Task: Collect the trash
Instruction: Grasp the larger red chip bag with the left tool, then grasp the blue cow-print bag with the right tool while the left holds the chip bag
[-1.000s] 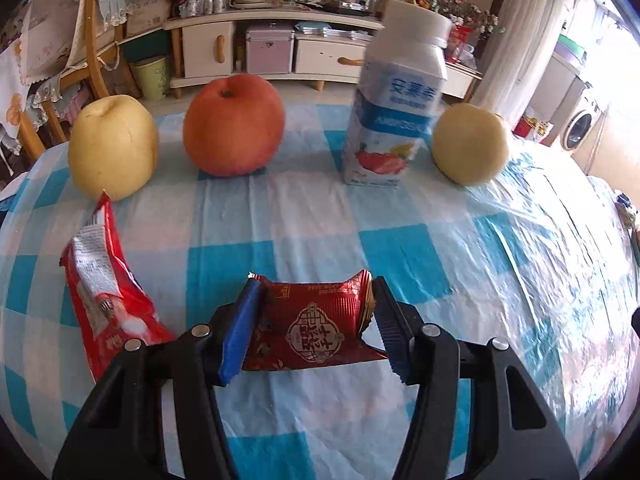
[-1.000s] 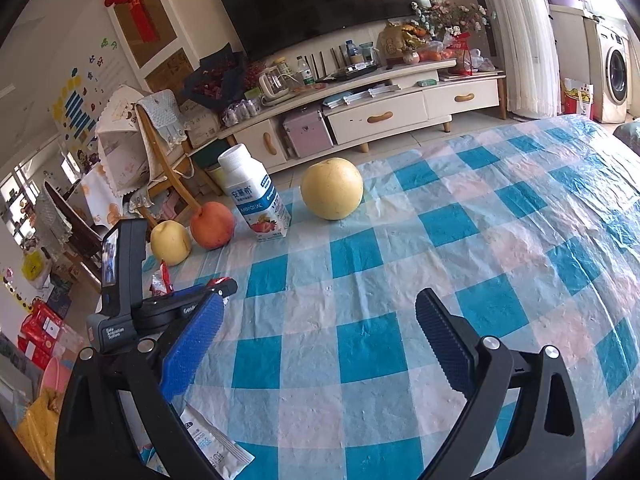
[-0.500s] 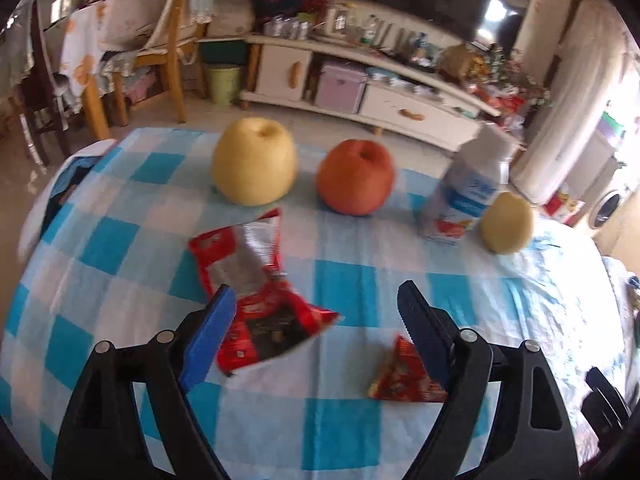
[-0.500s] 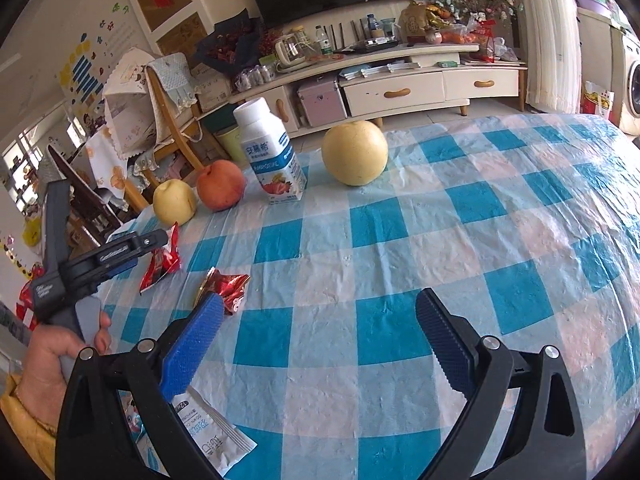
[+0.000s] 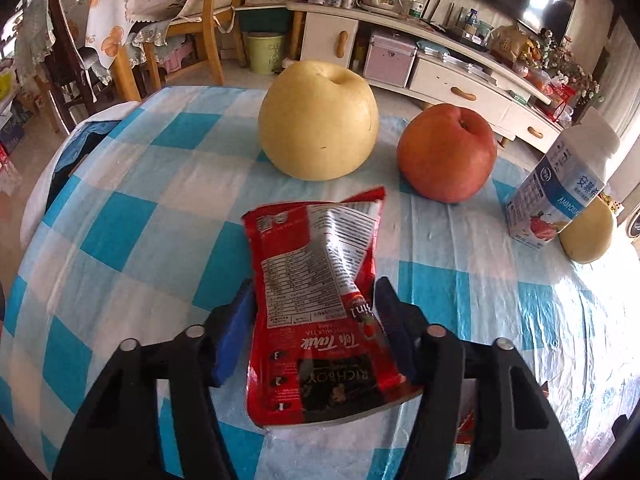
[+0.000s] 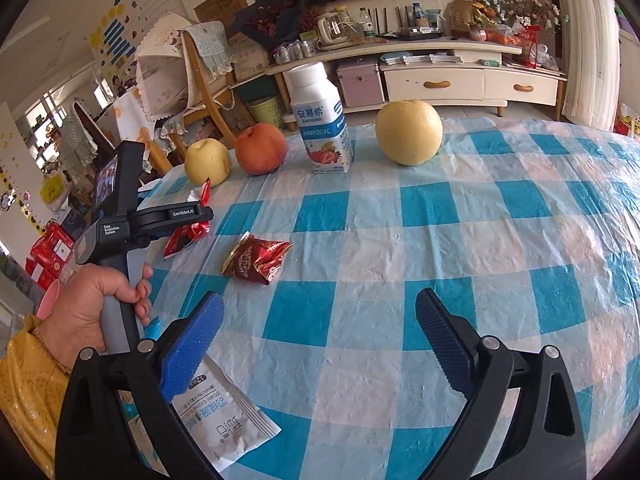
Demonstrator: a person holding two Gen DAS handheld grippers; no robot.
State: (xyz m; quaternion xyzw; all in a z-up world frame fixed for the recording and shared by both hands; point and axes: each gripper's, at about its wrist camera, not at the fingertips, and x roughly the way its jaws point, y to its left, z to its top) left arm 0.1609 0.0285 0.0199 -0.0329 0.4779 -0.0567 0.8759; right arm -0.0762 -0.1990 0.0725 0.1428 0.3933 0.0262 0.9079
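Left tongs (image 5: 316, 320): clamped on the red snack wrapper (image 5: 320, 312)
Right tongs (image 6: 320, 344): wide, holding nothing
Crumpled red wrapper (image 6: 258, 260): on counter (image 6: 460, 220), at 11 o'clock of right tongs

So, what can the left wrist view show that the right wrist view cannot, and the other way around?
Only the left wrist view shows the printed back of the red milk tea packet between the left gripper fingers. Only the right wrist view shows the white sachet under the open right gripper, the crumpled dark red wrapper and the hand. Both show the red apple, the drink bottle and the checked tablecloth.
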